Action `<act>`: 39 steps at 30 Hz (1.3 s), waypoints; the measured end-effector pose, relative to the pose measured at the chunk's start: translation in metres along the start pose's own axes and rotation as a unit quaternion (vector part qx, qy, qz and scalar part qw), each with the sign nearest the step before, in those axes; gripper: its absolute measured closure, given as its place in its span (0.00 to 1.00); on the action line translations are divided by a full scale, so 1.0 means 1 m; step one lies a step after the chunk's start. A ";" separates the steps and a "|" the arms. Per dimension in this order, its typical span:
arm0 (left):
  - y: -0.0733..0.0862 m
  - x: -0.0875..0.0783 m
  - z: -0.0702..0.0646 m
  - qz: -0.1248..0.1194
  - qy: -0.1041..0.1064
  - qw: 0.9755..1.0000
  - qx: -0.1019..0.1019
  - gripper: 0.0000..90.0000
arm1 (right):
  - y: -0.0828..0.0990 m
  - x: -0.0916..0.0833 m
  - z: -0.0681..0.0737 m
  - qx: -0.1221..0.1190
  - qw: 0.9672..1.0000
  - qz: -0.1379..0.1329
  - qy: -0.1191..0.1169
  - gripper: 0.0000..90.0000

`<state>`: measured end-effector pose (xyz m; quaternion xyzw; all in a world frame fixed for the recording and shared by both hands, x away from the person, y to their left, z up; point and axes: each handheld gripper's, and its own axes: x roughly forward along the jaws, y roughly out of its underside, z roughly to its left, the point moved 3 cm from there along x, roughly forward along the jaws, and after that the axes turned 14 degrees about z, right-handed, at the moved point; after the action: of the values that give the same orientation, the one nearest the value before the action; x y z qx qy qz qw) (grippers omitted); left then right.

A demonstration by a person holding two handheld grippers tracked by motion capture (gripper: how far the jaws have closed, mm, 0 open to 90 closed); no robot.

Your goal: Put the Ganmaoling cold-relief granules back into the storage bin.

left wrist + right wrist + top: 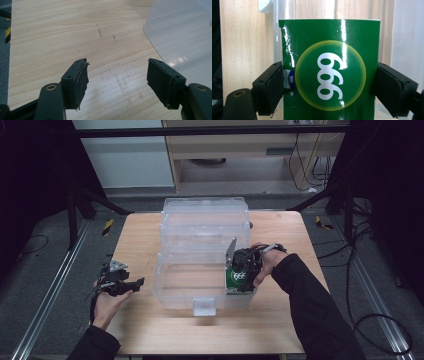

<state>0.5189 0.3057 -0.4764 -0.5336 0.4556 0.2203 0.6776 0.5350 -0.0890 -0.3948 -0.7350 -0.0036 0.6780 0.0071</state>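
A glossy green carton (pixel 329 75) with a yellow-ringed circle and white "999" stands between the jaws of my right gripper (pixel 328 87), whose pads press on both its sides. In the high view the carton (pixel 233 279) is down inside the right end of a clear plastic bin (pixel 165 285), with the right gripper (pixel 239 276) shut on it from above. My left gripper (pixel 134 283) hovers over bare wood to the left of the bin, jaws wide apart. The left gripper (pixel 117 75) has nothing between its fingers.
The bin's clear lid (pixel 205 220) stands open behind it, and a white latch (pixel 204 306) sticks out at its front. A corner of the bin (pixel 180 32) lies ahead and to the right of the left jaws. The wooden table (pixel 280 320) ends close behind the lid.
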 end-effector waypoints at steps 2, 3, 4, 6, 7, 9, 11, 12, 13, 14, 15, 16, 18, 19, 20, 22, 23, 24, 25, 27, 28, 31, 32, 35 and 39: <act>0.000 0.000 0.000 0.000 0.000 1.000 0.000 0.36 | 0.000 0.001 0.000 0.002 1.000 0.001 -0.004 0.19; 0.000 0.000 0.000 0.000 0.000 1.000 -0.001 0.36 | 0.000 0.002 0.000 0.005 1.000 -0.001 -0.007 0.19; 0.000 0.000 0.001 0.000 0.000 1.000 -0.001 0.36 | 0.000 0.003 0.000 0.006 1.000 -0.002 -0.009 0.18; 0.000 0.000 0.001 0.000 0.000 1.000 -0.001 0.36 | 0.000 0.005 -0.001 0.011 1.000 -0.006 -0.011 0.18; 0.000 0.000 0.001 0.000 0.000 1.000 -0.002 0.36 | 0.001 0.005 -0.001 0.013 1.000 -0.007 -0.011 0.18; 0.000 0.000 0.001 0.000 0.000 1.000 -0.001 0.36 | 0.002 0.006 -0.001 0.016 1.000 -0.010 -0.013 0.18; 0.000 0.000 0.001 0.001 -0.001 1.000 -0.001 0.36 | 0.002 0.007 0.000 0.021 1.000 -0.014 -0.011 0.18; 0.000 0.000 0.001 0.001 0.000 1.000 -0.001 0.36 | 0.003 0.007 0.000 0.022 1.000 -0.017 -0.011 0.18; 0.000 0.000 0.000 0.001 0.000 1.000 -0.001 0.36 | 0.003 0.008 0.000 0.021 1.000 -0.017 -0.011 0.18; 0.000 0.000 0.000 0.001 0.000 1.000 -0.001 0.36 | 0.003 0.009 0.000 0.022 1.000 -0.017 -0.011 0.18; 0.000 0.001 0.000 0.001 0.000 1.000 -0.001 0.36 | 0.003 0.010 0.000 0.022 1.000 -0.015 -0.011 0.18; 0.000 0.001 0.000 0.002 0.000 1.000 0.000 0.36 | 0.003 0.011 0.000 0.023 1.000 -0.015 -0.011 0.18; 0.000 0.001 0.001 0.002 0.000 1.000 -0.001 0.36 | 0.003 0.012 0.000 0.023 1.000 -0.017 -0.013 0.18; 0.000 0.001 0.001 0.002 0.000 1.000 -0.001 0.36 | 0.003 0.013 0.000 0.022 1.000 -0.018 -0.013 0.18; 0.000 0.001 0.001 0.002 0.000 1.000 -0.001 0.36 | 0.004 0.013 0.000 0.021 1.000 -0.020 -0.012 0.18; 0.000 0.001 0.001 0.002 0.000 1.000 -0.001 0.36 | 0.004 0.012 0.001 0.029 0.999 -0.018 -0.014 0.17; 0.000 0.001 0.001 0.002 0.000 1.000 -0.001 0.36 | 0.004 0.012 0.001 0.030 0.999 -0.019 -0.013 0.17; 0.000 0.001 0.001 0.002 0.000 1.000 -0.002 0.36 | 0.004 0.012 0.001 0.030 0.999 -0.020 -0.012 0.17; 0.000 0.000 0.001 0.002 0.000 1.000 -0.002 0.36 | 0.005 0.012 0.001 0.032 0.999 -0.021 -0.011 0.17; 0.001 0.000 0.001 0.003 0.000 1.000 -0.002 0.36 | 0.005 0.013 0.000 0.029 0.999 -0.025 -0.010 0.17; 0.001 0.000 0.001 0.003 0.000 1.000 -0.002 0.36 | 0.006 0.012 0.001 0.036 0.999 -0.025 -0.011 0.17; 0.000 0.000 0.001 0.004 0.000 1.000 -0.002 0.36 | 0.007 0.013 0.001 0.035 0.999 -0.028 -0.011 0.17; 0.000 0.001 0.001 0.004 0.000 1.000 -0.002 0.36 | 0.007 0.013 0.001 0.036 0.999 -0.027 -0.011 0.17; 0.000 0.001 0.001 0.004 0.000 1.000 -0.002 0.36 | 0.008 0.012 0.000 0.040 0.999 -0.026 -0.010 0.19; 0.000 0.000 0.001 0.003 0.000 1.000 -0.003 0.36 | 0.013 0.007 -0.001 0.061 0.998 -0.032 -0.010 0.20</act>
<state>0.5192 0.3068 -0.4770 -0.5340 0.4570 0.2237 0.6752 0.5364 -0.1020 -0.4014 -0.7257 0.0140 0.6839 0.0733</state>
